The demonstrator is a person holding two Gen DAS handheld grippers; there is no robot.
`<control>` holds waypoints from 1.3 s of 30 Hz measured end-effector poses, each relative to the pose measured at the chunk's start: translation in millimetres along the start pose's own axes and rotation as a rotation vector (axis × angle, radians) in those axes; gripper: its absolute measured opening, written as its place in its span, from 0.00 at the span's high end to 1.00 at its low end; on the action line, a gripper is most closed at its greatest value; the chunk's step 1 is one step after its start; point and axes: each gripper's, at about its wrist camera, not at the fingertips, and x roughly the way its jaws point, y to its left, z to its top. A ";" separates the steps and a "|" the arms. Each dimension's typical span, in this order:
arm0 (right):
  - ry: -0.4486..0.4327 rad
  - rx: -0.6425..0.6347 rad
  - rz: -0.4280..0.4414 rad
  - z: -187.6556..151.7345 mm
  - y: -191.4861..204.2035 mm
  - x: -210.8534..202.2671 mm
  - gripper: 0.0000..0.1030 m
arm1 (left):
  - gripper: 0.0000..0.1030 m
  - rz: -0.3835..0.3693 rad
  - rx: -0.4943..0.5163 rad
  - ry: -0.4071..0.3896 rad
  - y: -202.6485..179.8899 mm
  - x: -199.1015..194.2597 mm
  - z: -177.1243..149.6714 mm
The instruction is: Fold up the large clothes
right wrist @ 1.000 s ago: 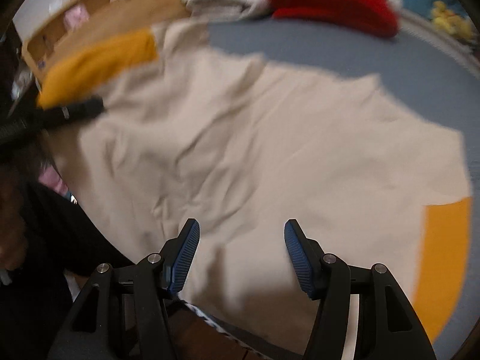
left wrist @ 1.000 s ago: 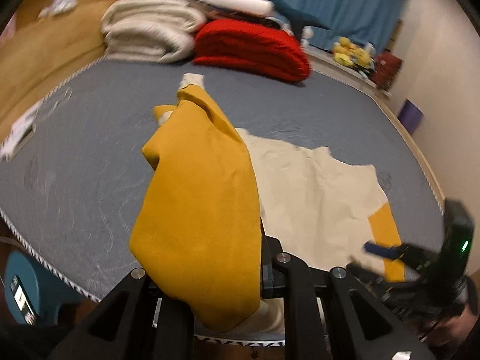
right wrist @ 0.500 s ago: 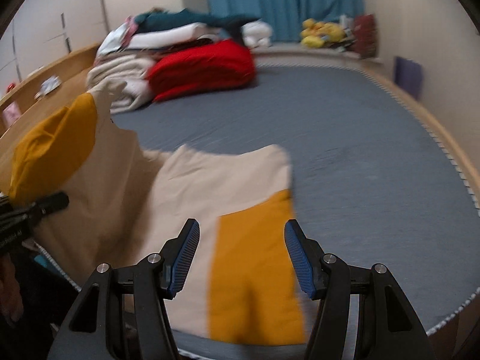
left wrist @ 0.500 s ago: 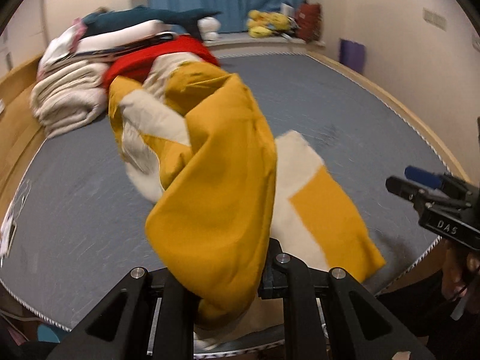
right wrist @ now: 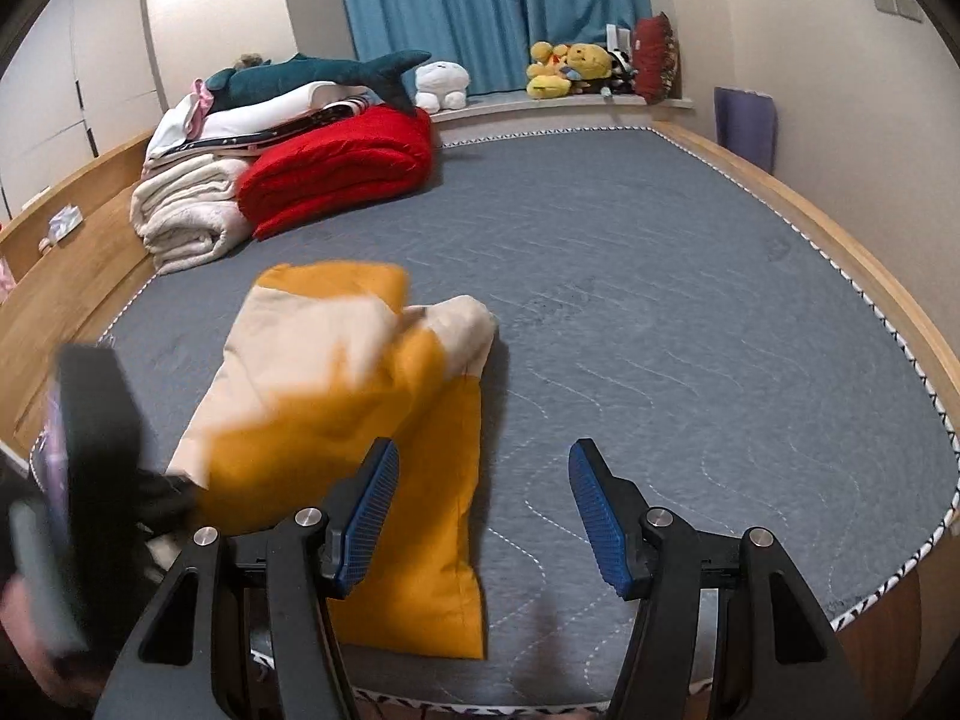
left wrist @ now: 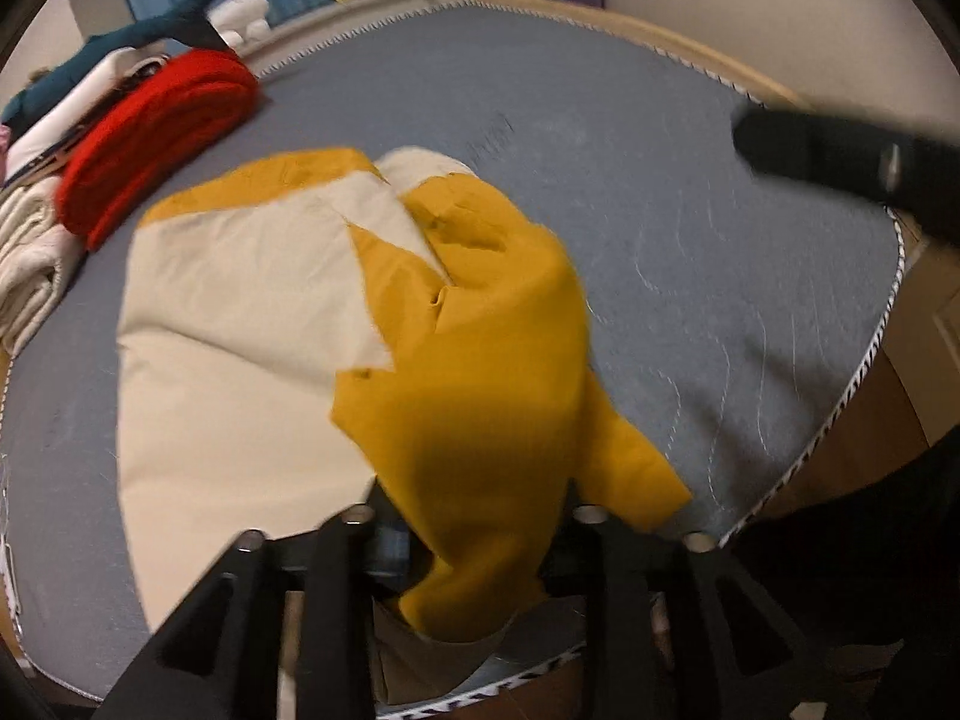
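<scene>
well, left tool (left wrist: pixel 474 534) grips unlabelled yellow-cream garment (left wrist: pixel 456 360).

A grey quilted mattress (right wrist: pixel 660 276) filled the room ahead of the claw, set in a wooden frame (right wrist: pixel 840 234); far ahead hung a blue curtain (right wrist: pixel 492 12) over a ledge (right wrist: pixel 570 102) with plush toys (right wrist: pixel 570 69) and a red cushion (right wrist: pixel 657 57); ahead and to the left lay a red blanket (right wrist: pixel 342 171), a cream blanket (right wrist: pixel 186 210) beside it, and white bedding (right wrist: pixel 240 126) topped by a shark toy (right wrist: pixel 312 75); pale walls (right wrist: pixel 840 60) stood either side; a purple panel (right wrist: pixel 744 120) leaned far right; cupboards (right wrist: pixel 72 90) stood far left; the light was dim and warm.
</scene>
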 end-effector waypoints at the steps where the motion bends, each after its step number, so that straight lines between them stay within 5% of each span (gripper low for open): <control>1: 0.002 0.008 0.002 0.9 -1.5 0.7 0.42 | 0.61 -0.019 -0.006 0.001 1.2 -2.9 -1.8; 4: 0.008 0.029 0.013 0.9 -3.5 1.8 0.42 | 0.50 -0.108 -0.023 -0.039 11.1 -27.8 -6.5; 8: 0.007 0.032 0.028 0.1 -0.1 3.0 0.42 | 0.49 -0.242 -0.036 -0.100 33.7 -75.2 -28.4; 12: 0.028 0.044 0.098 0.7 13.3 9.3 0.42 | 0.44 -0.294 -0.092 -0.175 63.6 -111.2 -47.8; 17: 0.100 0.004 0.233 -5.3 44.1 25.9 0.42 | 0.44 -0.200 -0.197 -0.172 123.6 -112.3 -65.2; 19: 0.191 -0.021 0.278 -13.9 59.8 43.6 0.42 | 0.44 -0.179 -0.252 -0.160 141.3 -102.1 -69.3; 23: 0.302 -0.093 0.167 -32.4 80.3 74.3 0.42 | 0.44 -0.159 -0.357 -0.141 161.5 -79.7 -78.2; 25: 0.290 -0.075 0.146 -33.9 79.6 76.4 0.48 | 0.44 -0.158 -0.402 -0.125 170.2 -69.8 -87.8; 27: 0.292 -0.068 0.158 -35.6 79.4 78.0 0.90 | 0.44 -0.143 -0.429 -0.096 176.1 -62.8 -97.9; 33: 0.189 -0.049 0.208 -24.9 69.9 43.0 0.96 | 0.44 -0.143 -0.470 -0.045 180.7 -47.0 -98.3; 37: 0.095 0.042 0.143 -16.5 36.8 10.6 0.97 | 0.44 -0.192 -0.470 -0.036 178.3 -39.1 -93.8; 39: 0.134 0.064 0.087 -21.4 21.5 13.3 0.97 | 0.42 -0.223 -0.459 -0.011 172.8 -31.6 -92.3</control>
